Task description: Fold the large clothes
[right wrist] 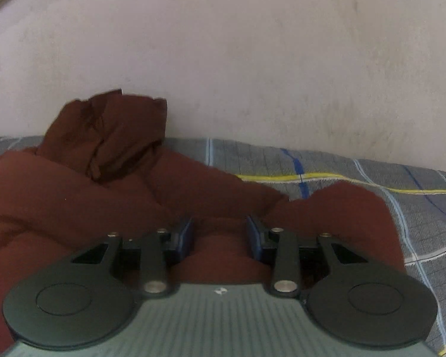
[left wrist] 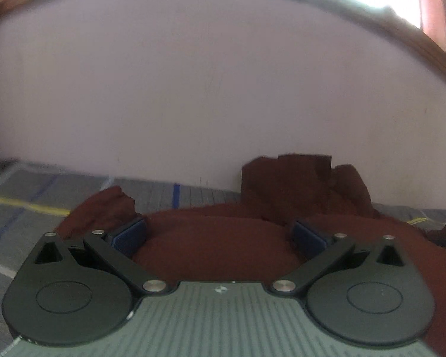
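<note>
The maroon garment [right wrist: 74,196] lies spread on a bed covered by a grey checked sheet [right wrist: 356,172], close against a pale wall [right wrist: 252,59]. It looks like a hooded top: a bunched hood [right wrist: 110,131] stands up against the wall at the far end, so the garment points hood-first toward the wall, its long axis running from the tongs away to that wall. In the right wrist view a fold of cloth, likely a sleeve [right wrist: 342,208], humps up toward the right edge of the body; in the left wrist view a crumpled end [left wrist: 104,208] lies off to the left on the sheet.

The left tongs [left wrist: 218,235] hang low over the near part of the garment with the jaws set wide, nothing between the blue pads [left wrist: 128,233]. The right tongs [right wrist: 220,235] stand at a narrower gap, also above cloth; fabric rises between the pads, but I cannot tell whether it is pinched, and the gap suggests it is not.

By my judgement this is the step of taking hold of the near hem before a first fold. The next move calls for lowering both tongs onto the edge, closing on a single layer each, and lifting evenly toward the hood.
</note>
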Action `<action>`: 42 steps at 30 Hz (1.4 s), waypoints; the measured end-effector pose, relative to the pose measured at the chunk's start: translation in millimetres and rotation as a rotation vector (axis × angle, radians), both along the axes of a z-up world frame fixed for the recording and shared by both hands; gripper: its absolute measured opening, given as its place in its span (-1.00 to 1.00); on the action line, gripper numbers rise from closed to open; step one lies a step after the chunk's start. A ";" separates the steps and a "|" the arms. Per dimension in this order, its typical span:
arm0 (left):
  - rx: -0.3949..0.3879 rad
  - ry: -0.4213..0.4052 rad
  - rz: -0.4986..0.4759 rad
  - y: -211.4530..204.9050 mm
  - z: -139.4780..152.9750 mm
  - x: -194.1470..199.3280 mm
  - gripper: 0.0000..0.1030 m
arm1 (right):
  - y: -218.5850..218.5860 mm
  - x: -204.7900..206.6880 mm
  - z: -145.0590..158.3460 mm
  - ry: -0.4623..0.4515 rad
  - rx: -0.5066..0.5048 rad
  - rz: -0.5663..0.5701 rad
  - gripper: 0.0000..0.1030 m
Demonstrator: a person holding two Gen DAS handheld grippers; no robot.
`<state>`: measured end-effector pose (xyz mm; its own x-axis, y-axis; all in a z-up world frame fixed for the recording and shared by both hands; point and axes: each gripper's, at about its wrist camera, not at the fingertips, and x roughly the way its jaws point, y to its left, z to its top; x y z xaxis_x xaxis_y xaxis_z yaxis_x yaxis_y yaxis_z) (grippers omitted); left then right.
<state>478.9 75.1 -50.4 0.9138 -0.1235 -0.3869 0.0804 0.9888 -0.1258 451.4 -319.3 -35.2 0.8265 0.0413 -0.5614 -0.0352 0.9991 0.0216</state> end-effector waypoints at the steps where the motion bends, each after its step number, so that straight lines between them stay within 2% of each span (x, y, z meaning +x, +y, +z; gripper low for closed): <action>1: -0.007 0.017 -0.002 2.2 -1.1 2.9 1.00 | 4.0 0.9 -1.8 0.001 -0.026 -0.001 -0.28; 4: -0.050 0.066 -0.013 10.1 -6.6 10.1 1.00 | 10.8 9.6 -7.1 0.008 -0.081 -0.011 -0.25; 11: -0.113 0.177 -0.045 22.5 -14.7 29.8 1.00 | 15.4 14.0 -8.0 0.015 -0.124 -0.016 -0.20; 25: -0.101 0.175 -0.037 20.9 -14.0 27.5 1.00 | 4.9 11.9 -6.1 0.015 -0.047 -0.020 -0.16; 37: -0.079 0.171 -0.037 20.8 -15.5 27.0 1.00 | 5.6 9.3 -5.3 -0.003 -0.065 -0.043 -0.04; 42: -0.072 0.173 -0.036 20.8 -16.2 27.9 1.00 | 7.0 12.6 -5.1 0.022 -0.080 -0.034 -0.03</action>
